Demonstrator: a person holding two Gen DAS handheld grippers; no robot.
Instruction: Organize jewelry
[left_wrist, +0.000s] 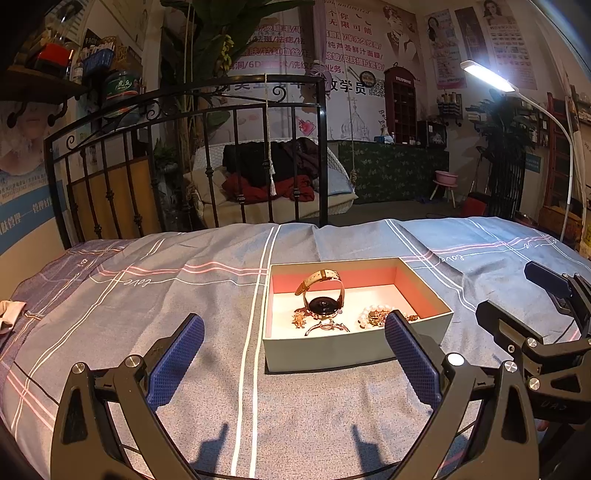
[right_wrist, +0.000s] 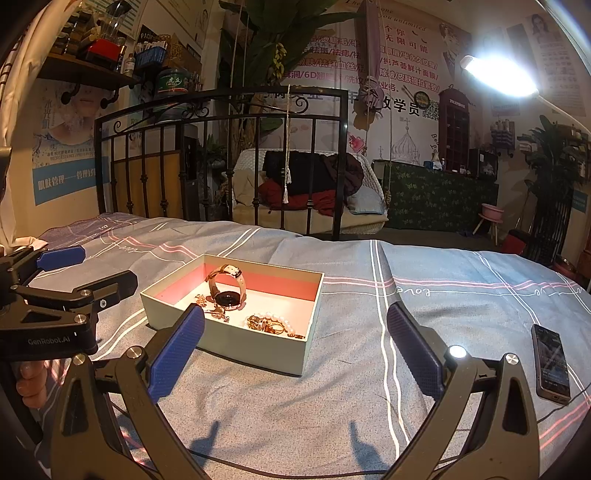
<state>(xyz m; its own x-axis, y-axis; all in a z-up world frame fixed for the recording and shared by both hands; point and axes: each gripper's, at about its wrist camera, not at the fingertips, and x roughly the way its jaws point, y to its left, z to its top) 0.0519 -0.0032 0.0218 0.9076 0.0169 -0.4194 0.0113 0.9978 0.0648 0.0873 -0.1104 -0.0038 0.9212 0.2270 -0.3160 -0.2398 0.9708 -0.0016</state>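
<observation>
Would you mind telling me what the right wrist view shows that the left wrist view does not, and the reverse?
Only the right wrist view shows a phone lying on the bedspread, to the right of the box.

Only the left wrist view shows a crumpled pale cloth at the far left edge of the bed.

Both show the open box holding the watch, a pearl bracelet and gold pieces, and both show the left gripper and right gripper open and empty.

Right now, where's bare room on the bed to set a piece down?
Free: bedspread left of the box, and the stretch between box and phone. Crowded: the box floor, with watch, pearl bracelet and gold pieces. Both grippers, left and right, open and empty.
</observation>
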